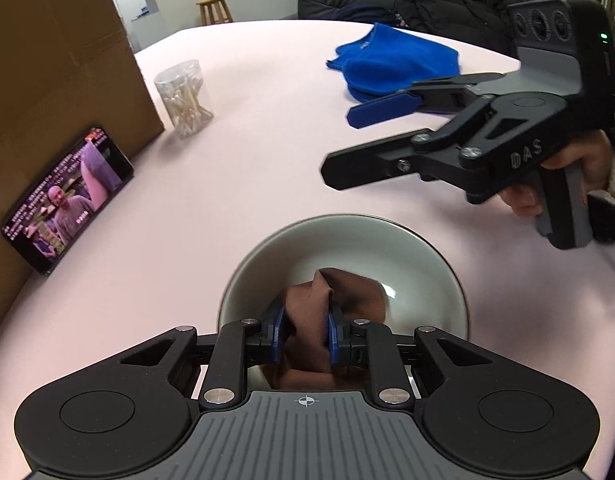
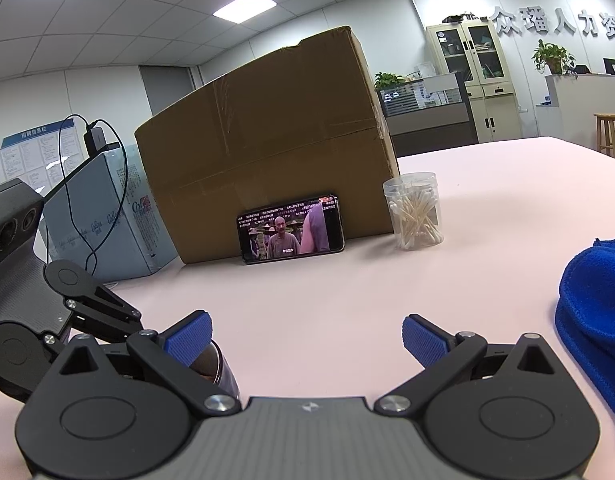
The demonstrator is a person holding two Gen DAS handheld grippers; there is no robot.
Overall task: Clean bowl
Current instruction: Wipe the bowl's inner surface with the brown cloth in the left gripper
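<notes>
Wiping step in hand: your left gripper is clamped on the brown cloth, which sits down inside the grey bowl on the pink table. Your right gripper hangs beside the bowl, jaws apart and empty. Cloth contact with the bowl floor looks likely, though blurred. Next: sweep around the inner wall, steadying the rim if it slides.

Bowl near rim behind gripper.
</notes>
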